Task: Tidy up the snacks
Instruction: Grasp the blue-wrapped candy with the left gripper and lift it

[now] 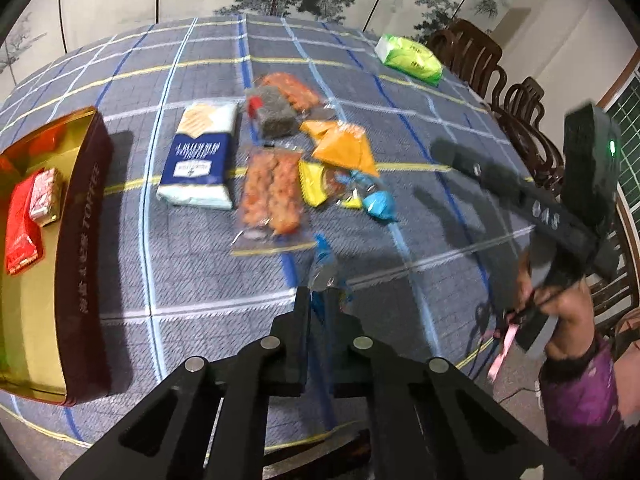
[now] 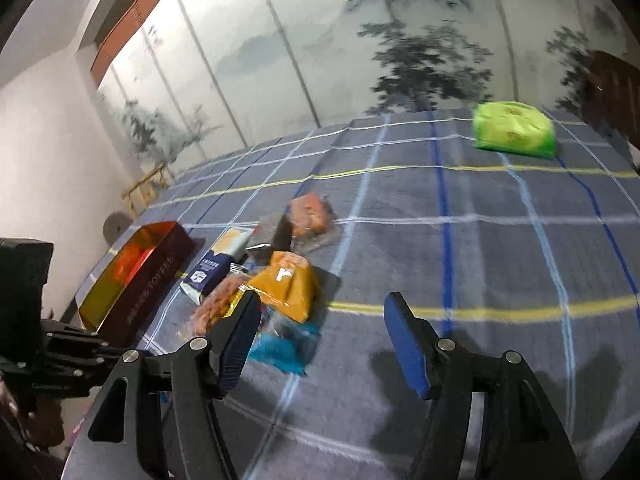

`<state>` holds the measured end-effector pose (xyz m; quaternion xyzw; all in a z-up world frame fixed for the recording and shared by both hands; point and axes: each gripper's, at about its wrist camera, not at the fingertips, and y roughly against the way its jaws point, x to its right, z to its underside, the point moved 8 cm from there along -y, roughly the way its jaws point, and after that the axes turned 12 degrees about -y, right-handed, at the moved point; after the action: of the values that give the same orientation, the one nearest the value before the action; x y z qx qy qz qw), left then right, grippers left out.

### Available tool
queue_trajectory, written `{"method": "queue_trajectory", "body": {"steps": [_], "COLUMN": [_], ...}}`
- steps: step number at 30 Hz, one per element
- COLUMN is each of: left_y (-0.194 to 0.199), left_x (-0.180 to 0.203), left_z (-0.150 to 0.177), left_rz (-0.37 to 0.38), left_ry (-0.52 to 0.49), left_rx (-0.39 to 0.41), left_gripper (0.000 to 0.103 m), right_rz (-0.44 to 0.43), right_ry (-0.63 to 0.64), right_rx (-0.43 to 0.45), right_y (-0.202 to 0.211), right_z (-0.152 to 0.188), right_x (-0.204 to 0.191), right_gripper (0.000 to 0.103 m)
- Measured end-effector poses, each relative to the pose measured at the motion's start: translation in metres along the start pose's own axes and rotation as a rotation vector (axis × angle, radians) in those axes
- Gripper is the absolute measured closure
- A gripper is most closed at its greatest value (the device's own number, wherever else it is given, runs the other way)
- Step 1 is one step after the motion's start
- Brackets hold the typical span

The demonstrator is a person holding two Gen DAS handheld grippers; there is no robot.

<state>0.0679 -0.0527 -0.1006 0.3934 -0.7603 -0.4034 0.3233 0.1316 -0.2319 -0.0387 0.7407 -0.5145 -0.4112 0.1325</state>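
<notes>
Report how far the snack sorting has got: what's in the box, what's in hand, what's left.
Done: two red packets lie inside the gold-lined box. In hand: the left gripper is shut on a clear blue-trimmed wrapper; the right gripper is open and holds nothing. Left: the blue-and-white cracker pack, orange pouches, other small packets in the pile and the green pack on the checked tablecloth.

A plaid tablecloth [image 1: 200, 280] covers the table, with carved wooden chairs [image 1: 524, 120] and a painted screen [image 2: 360, 60] behind.

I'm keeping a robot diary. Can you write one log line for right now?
left tongs: shut on blue-wrapped snack | right tongs: open, holding nothing | toffee box: open, red packets inside | snack pile: on table
</notes>
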Motion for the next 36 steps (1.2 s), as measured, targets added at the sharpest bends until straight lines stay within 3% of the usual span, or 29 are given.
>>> {"method": "queue_trajectory", "body": {"steps": [5,6,7,9,10,14,17,18,21,25,29,32,36], "left_y": [-0.009,-0.01,-0.013,-0.018,-0.02,-0.027,-0.04,-0.043,-0.054,-0.056,-0.04,-0.019,0.013], "left_x": [0.003,0.003,0.004,0.003,0.003,0.01,0.016,0.019,0.023,0.026,0.022,0.018,0.01], "left_z": [0.005,0.002,0.0,-0.004,-0.007,-0.014,-0.014,-0.013,-0.013,-0.016,-0.009,-0.002,0.001], "left_rz": [-0.003,-0.01,-0.018,-0.039,-0.027,-0.022,-0.034,-0.024,-0.048,-0.096,-0.147,-0.071,-0.041], "left_ry": [-0.017,-0.026,-0.035,-0.041,-0.037,-0.069,-0.113,-0.12,-0.144,-0.2,-0.209,-0.138,-0.09], "left_rx": [-0.022,-0.016,-0.02,-0.042,-0.038,-0.042,-0.082,-0.094,-0.115,-0.082,-0.031,-0.01,0.041], "left_gripper": [0.096,0.087,0.069,0.047,0.046,0.046,0.059,0.068,0.072,0.081,0.083,0.083,0.083], "right_rz": [-0.016,-0.017,-0.016,-0.015,-0.013,-0.011,-0.012,-0.012,-0.015,-0.019,-0.016,-0.009,-0.019], "right_ry": [-0.012,-0.017,-0.019,-0.025,-0.03,-0.061,-0.084,-0.088,-0.092,-0.093,-0.084,-0.072,-0.019], "right_rx": [0.002,0.0,-0.001,-0.009,-0.014,-0.01,-0.003,-0.001,0.002,-0.003,-0.006,-0.019,-0.034], "right_y": [-0.009,-0.011,-0.012,-0.012,-0.012,-0.008,-0.005,-0.005,-0.004,-0.006,-0.007,-0.009,-0.015], "right_z": [-0.001,0.002,0.003,0.009,0.012,0.015,0.015,0.015,0.015,0.016,0.018,0.016,0.006], "right_x": [-0.009,-0.009,-0.008,-0.007,-0.005,0.006,0.013,0.015,0.016,0.016,0.016,0.017,0.006], "right_gripper": [0.038,0.037,0.037,0.037,0.037,0.037,0.037,0.037,0.036,0.036,0.036,0.036,0.036]}}
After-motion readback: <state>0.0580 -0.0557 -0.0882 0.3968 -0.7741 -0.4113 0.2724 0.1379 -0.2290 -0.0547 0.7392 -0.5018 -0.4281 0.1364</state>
